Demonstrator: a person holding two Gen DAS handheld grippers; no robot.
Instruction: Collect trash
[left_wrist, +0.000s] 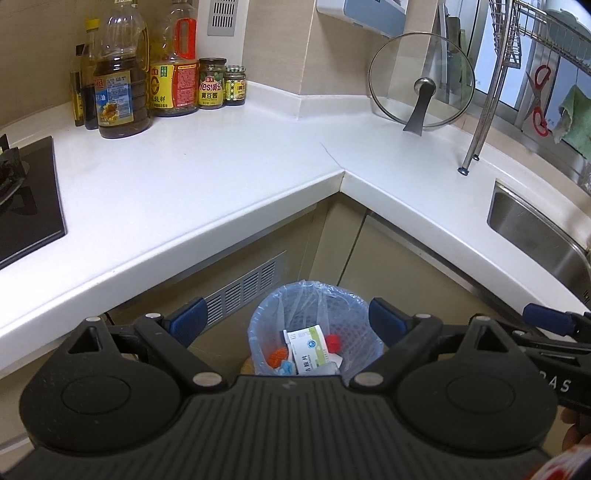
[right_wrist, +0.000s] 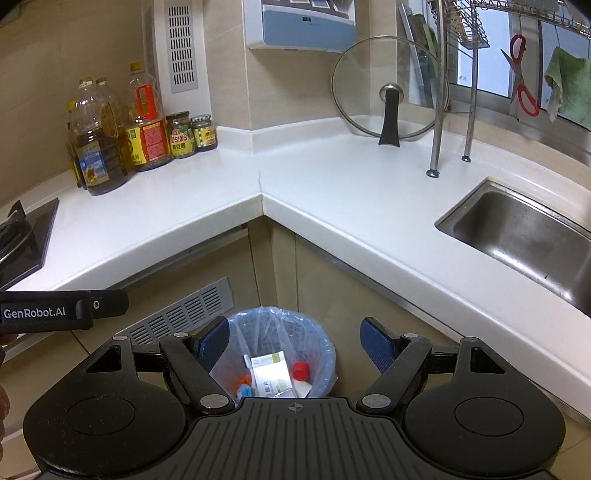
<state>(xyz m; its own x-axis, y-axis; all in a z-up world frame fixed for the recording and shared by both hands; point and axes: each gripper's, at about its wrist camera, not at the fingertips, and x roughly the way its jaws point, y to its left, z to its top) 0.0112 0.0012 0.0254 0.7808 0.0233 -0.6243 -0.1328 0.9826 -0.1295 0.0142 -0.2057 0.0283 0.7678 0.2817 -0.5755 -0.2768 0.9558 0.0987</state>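
A small bin (left_wrist: 354, 310) lined with a pale blue bag stands on the floor in the counter's inner corner; it also shows in the right wrist view (right_wrist: 325, 343). Inside lie a white and green box (left_wrist: 308, 345) (right_wrist: 271, 373), a red cap (left_wrist: 334, 341) (right_wrist: 300, 370) and orange and blue scraps. My left gripper (left_wrist: 286, 319) is open and empty above the bin. My right gripper (right_wrist: 295, 345) is open and empty above the bin too. The right gripper's finger (left_wrist: 546, 319) shows at the right in the left wrist view, and the left gripper's body (right_wrist: 48, 310) shows at the left in the right wrist view.
A white L-shaped counter (left_wrist: 207, 177) (right_wrist: 332, 192) wraps around the bin. Oil bottles and jars (left_wrist: 147, 81) (right_wrist: 122, 136) stand at the back left, beside a black hob (left_wrist: 26, 199). A glass lid (right_wrist: 389, 88), a dish rack leg (right_wrist: 434, 147) and a steel sink (right_wrist: 517, 236) are at the right.
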